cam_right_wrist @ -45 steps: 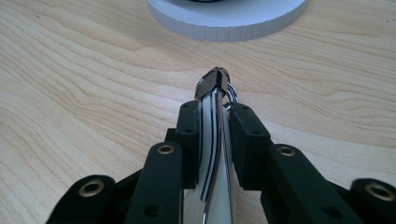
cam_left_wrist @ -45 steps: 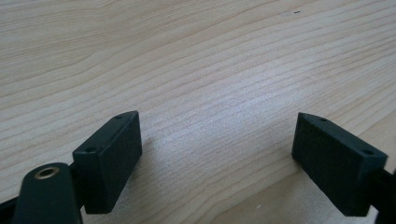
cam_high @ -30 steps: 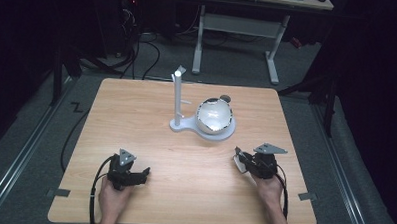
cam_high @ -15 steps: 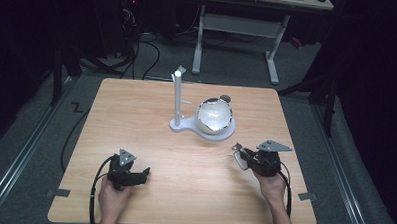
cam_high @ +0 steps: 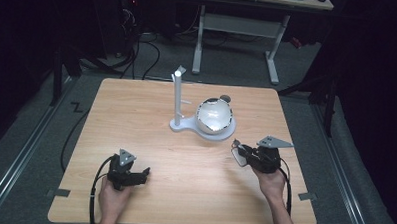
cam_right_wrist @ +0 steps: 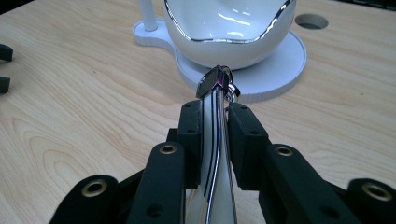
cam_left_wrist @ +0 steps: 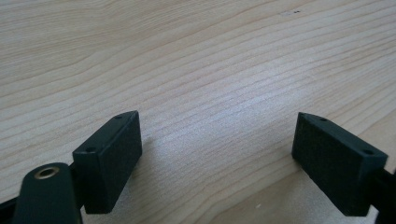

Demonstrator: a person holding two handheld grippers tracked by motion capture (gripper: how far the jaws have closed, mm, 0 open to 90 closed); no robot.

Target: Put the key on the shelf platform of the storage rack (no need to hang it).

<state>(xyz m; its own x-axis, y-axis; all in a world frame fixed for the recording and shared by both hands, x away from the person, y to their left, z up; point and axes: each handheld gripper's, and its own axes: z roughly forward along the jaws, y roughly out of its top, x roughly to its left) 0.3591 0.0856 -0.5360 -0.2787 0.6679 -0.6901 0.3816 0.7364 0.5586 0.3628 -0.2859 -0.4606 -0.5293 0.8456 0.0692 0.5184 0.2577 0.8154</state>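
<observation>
My right gripper [cam_right_wrist: 215, 109] is shut on a glossy white band with a silver rim and clasp [cam_right_wrist: 215, 81], like a bracelet, held on edge. In the high view this gripper [cam_high: 241, 154] sits at the table's right, just short of the stand's round base [cam_high: 230, 136]. A white bowl with a chrome rim [cam_high: 214, 116] rests tilted on that base [cam_right_wrist: 275, 70], beside a thin white post [cam_high: 177, 96]. My left gripper [cam_high: 142, 174] lies low at the front left with its jaws wide open, and bare wood shows between them [cam_left_wrist: 217, 154].
The wooden table [cam_high: 136, 115] has a small round hole [cam_high: 225, 98] behind the bowl. Cables trail from both grippers toward the front edge. A metal-legged desk [cam_high: 271, 54] and floor cables stand beyond the far edge.
My right gripper has edged slightly forward toward the stand with the band still in it. The left gripper has not moved.
</observation>
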